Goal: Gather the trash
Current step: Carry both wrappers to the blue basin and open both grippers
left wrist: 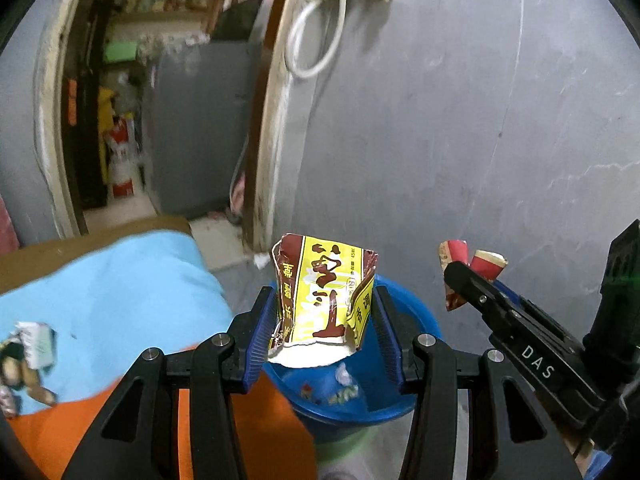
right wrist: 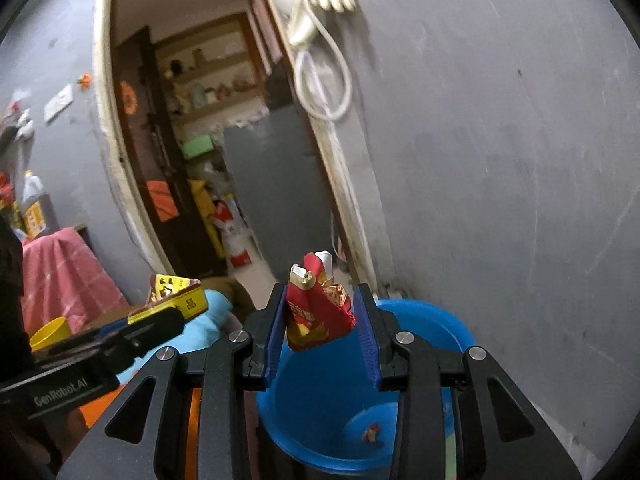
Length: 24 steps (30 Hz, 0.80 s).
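Both tongs are closed on trash above the blue bucket [right wrist: 424,320]. Between the blue pads of the left gripper [left wrist: 325,312] stands a yellow and brown wrapper [left wrist: 324,300], upright and pinched at its two sides. The right gripper [right wrist: 320,320] has its jaws closer together and clamps a crumpled red packet [right wrist: 318,314]. Some small scraps [right wrist: 371,434] lie on the bucket's bottom. To the left is a light blue cloth [left wrist: 120,288] with more litter [left wrist: 24,356] at its left edge. Far behind, a doorway [right wrist: 192,140] opens in the grey wall [right wrist: 500,160].
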### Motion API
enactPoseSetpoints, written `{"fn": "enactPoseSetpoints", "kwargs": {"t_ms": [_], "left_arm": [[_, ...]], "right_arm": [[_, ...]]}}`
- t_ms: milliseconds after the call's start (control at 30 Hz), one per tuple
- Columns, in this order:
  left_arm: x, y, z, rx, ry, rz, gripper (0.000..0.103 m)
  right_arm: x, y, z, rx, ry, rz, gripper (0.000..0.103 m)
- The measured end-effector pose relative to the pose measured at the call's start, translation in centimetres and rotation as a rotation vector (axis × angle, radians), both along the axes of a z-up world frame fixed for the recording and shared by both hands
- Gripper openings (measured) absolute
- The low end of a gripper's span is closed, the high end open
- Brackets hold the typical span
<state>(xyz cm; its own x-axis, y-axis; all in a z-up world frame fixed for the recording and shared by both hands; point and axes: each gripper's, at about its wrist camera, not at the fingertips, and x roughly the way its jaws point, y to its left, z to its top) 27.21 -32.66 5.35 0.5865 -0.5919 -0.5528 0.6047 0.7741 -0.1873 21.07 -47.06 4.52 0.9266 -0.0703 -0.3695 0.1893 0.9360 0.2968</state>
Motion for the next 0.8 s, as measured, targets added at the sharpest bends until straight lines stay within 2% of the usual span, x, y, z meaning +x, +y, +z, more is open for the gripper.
{"fn": "enactPoseSetpoints", "kwargs": {"t_ms": [233,400,467,633,800], "left_arm": [[1.8,-2.4,-3.5,0.044,0.122,-0.008,0.043],[2.6,-2.7,-5.3,0.051,0.191,-0.003,0.044],[3.3,-2.3,-5.6,0.045,0.219,0.005,0.048],[3.4,-1.4,-5.3,0.027,0.214,0.014,0.053],[2.8,-0.2,-4.0,-0.005,0.188,0.033,0.054]], "right_arm": [[0.9,-1.6,-1.9,0.084,0.090,-0.015,0.034],[1.6,-1.9,-2.6,0.112,0.138,-0.014,0.037],[1.7,-2.3,-2.8,0.118,0.147,-0.014,0.038],[1.6,-2.6,-2.9,0.122,0.157,-0.017,0.041],[1.4,-2.5,-2.6,0.111,0.144,-0.022,0.048]]}}
